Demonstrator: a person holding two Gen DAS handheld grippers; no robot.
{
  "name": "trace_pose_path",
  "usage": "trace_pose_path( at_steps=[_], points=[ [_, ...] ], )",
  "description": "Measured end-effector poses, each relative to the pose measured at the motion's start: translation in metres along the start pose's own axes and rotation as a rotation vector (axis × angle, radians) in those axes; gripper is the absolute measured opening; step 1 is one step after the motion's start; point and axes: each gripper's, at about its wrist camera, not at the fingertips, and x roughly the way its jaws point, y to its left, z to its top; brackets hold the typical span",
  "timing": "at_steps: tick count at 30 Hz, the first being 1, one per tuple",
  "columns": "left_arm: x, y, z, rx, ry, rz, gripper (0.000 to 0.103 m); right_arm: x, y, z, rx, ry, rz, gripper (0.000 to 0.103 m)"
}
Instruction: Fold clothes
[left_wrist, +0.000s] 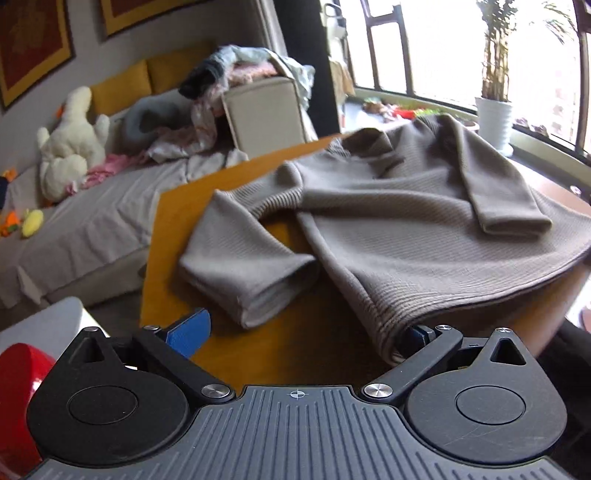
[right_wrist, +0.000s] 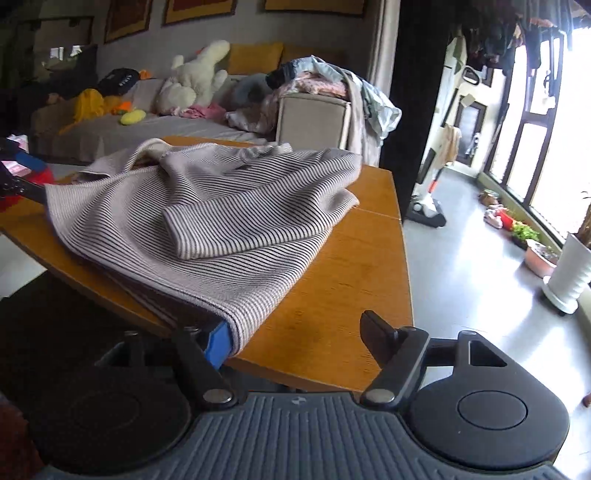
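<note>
A taupe ribbed sweater (left_wrist: 406, 206) lies spread on the orange wooden table (left_wrist: 177, 229). One sleeve (left_wrist: 506, 210) is folded across its body, and the other sleeve (left_wrist: 247, 273) lies bent on the table beside it. My left gripper (left_wrist: 303, 334) is open and wide at the near hem, whose corner rests against its right finger (left_wrist: 419, 336). In the right wrist view the sweater (right_wrist: 207, 214) reaches the table's near edge (right_wrist: 332, 302). My right gripper (right_wrist: 297, 339) is open, and the hem corner touches its blue left pad (right_wrist: 218, 343); the pads do not press on the cloth.
Behind the table stands a grey sofa (left_wrist: 92, 229) with a white plush toy (left_wrist: 70, 147) and a pile of clothes (left_wrist: 243, 70). A white plant pot (right_wrist: 569, 273) and low plants stand on the floor by the windows. A red object (left_wrist: 18, 373) sits at my lower left.
</note>
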Motion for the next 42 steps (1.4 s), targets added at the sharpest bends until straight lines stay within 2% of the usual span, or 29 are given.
trace_pose_path(
  at_steps=[2,5,7,9,11,12,13,14,15,17,20,22,24,25,27,28,29,30,33,35,39,41,42],
  points=[
    [-0.012,0.006,-0.001,-0.014,-0.015,-0.087,0.103,-0.02,-0.007,0.014,-0.01,-0.033,0.087,0.079],
    [-0.032,0.023,0.011,-0.066,-0.099,-0.193,0.103,-0.046,-0.02,0.046,-0.023,-0.153,0.159,0.082],
    [-0.04,0.034,0.026,-0.107,-0.178,-0.218,0.103,-0.052,-0.034,0.074,0.022,-0.258,0.203,0.087],
    [-0.037,0.04,0.045,-0.139,-0.243,-0.224,0.103,-0.039,-0.043,0.104,0.073,-0.306,0.225,0.087],
    [-0.023,0.036,0.065,-0.154,-0.29,-0.216,0.103,-0.004,-0.043,0.137,0.077,-0.282,0.211,0.084],
    [-0.012,0.032,0.074,-0.156,-0.31,-0.215,0.103,0.021,-0.037,0.152,0.062,-0.24,0.214,0.067],
    [0.002,0.024,0.081,-0.152,-0.324,-0.22,0.103,0.047,-0.03,0.167,0.047,-0.198,0.218,0.041],
    [0.019,0.014,0.088,-0.14,-0.332,-0.227,0.103,0.073,-0.024,0.181,0.034,-0.155,0.224,0.033],
    [0.038,0.002,0.092,-0.116,-0.333,-0.232,0.103,0.1,-0.017,0.19,0.032,-0.11,0.238,0.029],
    [0.07,-0.021,0.093,-0.045,-0.321,-0.224,0.103,0.152,-0.004,0.21,0.028,-0.025,0.269,0.029],
    [0.107,-0.046,0.08,0.063,-0.272,-0.204,0.103,0.214,0.01,0.226,0.055,0.041,0.305,0.032],
    [0.115,-0.049,0.069,0.066,-0.225,-0.201,0.103,0.255,0.015,0.232,0.092,0.077,0.306,0.043],
    [0.118,-0.049,0.061,0.053,-0.2,-0.192,0.103,0.292,0.016,0.233,0.149,0.123,0.287,0.045],
    [0.114,-0.048,0.058,0.042,-0.216,-0.184,0.103,0.31,0.016,0.233,0.177,0.146,0.277,0.048],
    [0.109,-0.045,0.054,0.016,-0.222,-0.181,0.103,0.341,0.018,0.232,0.236,0.196,0.289,0.047],
    [0.107,-0.043,0.052,-0.001,-0.224,-0.182,0.103,0.347,0.024,0.236,0.237,0.198,0.303,0.04],
    [0.105,-0.04,0.051,-0.02,-0.229,-0.183,0.103,0.352,0.03,0.239,0.237,0.201,0.316,0.027],
    [0.104,-0.038,0.05,-0.036,-0.234,-0.184,0.103,0.356,0.035,0.244,0.237,0.196,0.326,0.01],
    [0.104,-0.029,0.052,-0.083,-0.224,-0.204,0.103,0.359,0.042,0.277,0.206,0.11,0.328,0.009],
    [0.106,-0.023,0.053,-0.127,-0.208,-0.209,0.103,0.365,0.045,0.294,0.165,0.086,0.321,0.009],
    [0.108,-0.014,0.052,-0.179,-0.172,-0.194,0.103,0.382,0.056,0.303,0.006,0.155,0.321,0.011],
    [0.109,-0.013,0.052,-0.187,-0.158,-0.177,0.103,0.367,0.048,0.3,0.009,0.122,0.331,0.015],
    [0.109,-0.012,0.052,-0.189,-0.154,-0.177,0.103,0.353,0.044,0.296,-0.001,0.08,0.305,0.025]
  ],
)
